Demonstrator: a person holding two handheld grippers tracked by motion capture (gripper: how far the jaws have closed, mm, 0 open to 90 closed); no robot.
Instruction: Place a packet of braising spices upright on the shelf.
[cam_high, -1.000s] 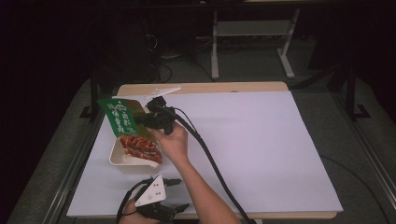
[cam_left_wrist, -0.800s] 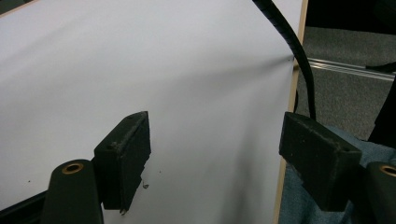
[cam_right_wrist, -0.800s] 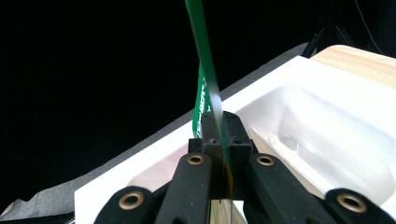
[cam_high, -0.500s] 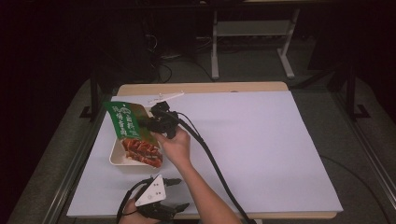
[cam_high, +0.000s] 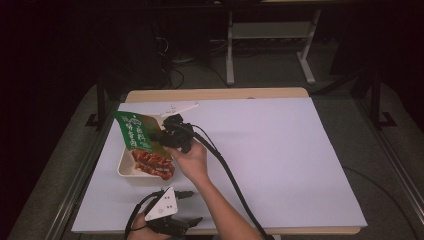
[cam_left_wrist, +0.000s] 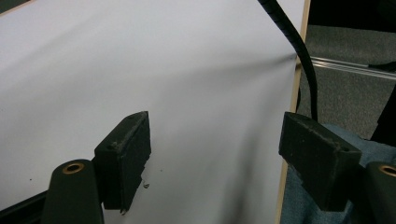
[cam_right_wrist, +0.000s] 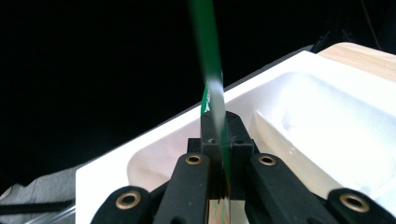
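1. The pouch (cam_high: 134, 131) is green with pale writing down its face, too small for me to read; its lower part shows a picture of reddish-brown food.
2. That pouch hangs tilted over a white tray (cam_high: 126, 169), which sits at about nine o'clock on the white sheet (cam_high: 280, 160) covering the table.
3. The reddish food (cam_high: 153, 163) shows in the tray just under the pouch; whether it is printed on the pouch or lying loose I cannot tell.
4. The right hand (cam_high: 192, 159) reaches in from six o'clock, forearm slanting towards ten o'clock, with the wrist bent so the right gripper (cam_high: 162, 136) points at nine o'clock, roughly level over the tray.
5. In the right gripper view its jaws are pressed together on the pouch's thin edge (cam_right_wrist: 211, 88), which rises straight up between them as a green strip with a pale patch.
6. Behind that strip, the tray's white rim (cam_right_wrist: 154, 149) and hollow lie at three o'clock, with a bare wooden corner beyond.
7. A black cable (cam_high: 235, 180) trails from the right gripper back along the forearm towards six o'clock.
8. The left gripper (cam_high: 192, 206) rests low at six o'clock on the sheet's near edge, its grey three-cornered plate on top.
9. In the left gripper view its jaws stand wide apart with nothing between them, just the plain sheet (cam_left_wrist: 187, 84) below.
10. A small white card (cam_high: 176, 107) lies at twelve o'clock from the tray, near the sheet's far edge.
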